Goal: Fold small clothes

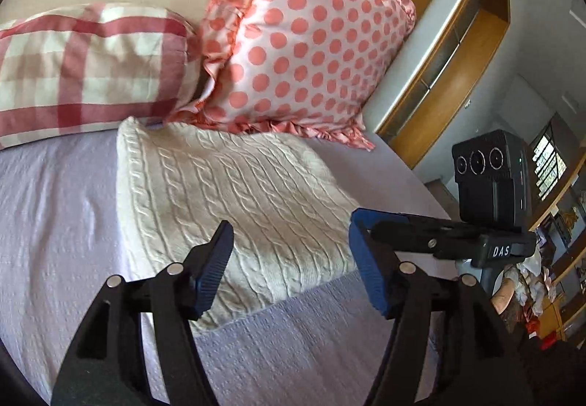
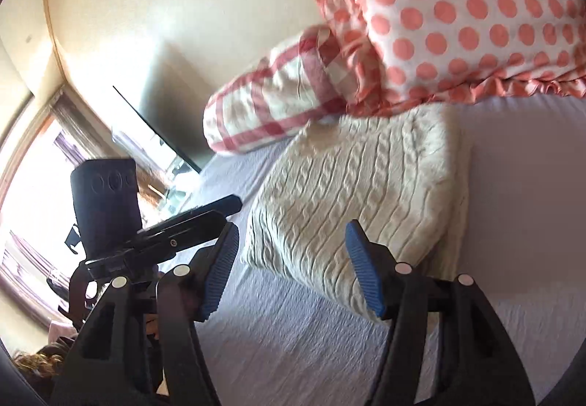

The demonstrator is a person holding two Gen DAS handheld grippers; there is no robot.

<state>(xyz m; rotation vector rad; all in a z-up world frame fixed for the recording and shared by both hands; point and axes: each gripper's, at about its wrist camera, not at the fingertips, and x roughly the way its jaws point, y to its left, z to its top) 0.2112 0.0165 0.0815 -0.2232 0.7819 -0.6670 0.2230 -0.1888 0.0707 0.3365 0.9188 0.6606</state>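
A cream cable-knit sweater lies folded into a rough rectangle on the lavender bedspread. It also shows in the right wrist view. My left gripper is open and empty, hovering above the sweater's near edge. My right gripper is open and empty, also above the sweater's near edge. The other gripper's camera block shows at the right of the left wrist view, and the matching block at the left of the right wrist view.
A red-checked pillow and a pink polka-dot cushion lean at the bed's head, touching the sweater's far edge. Wooden shelving stands to the right of the bed. A window and a dark screen are on the left.
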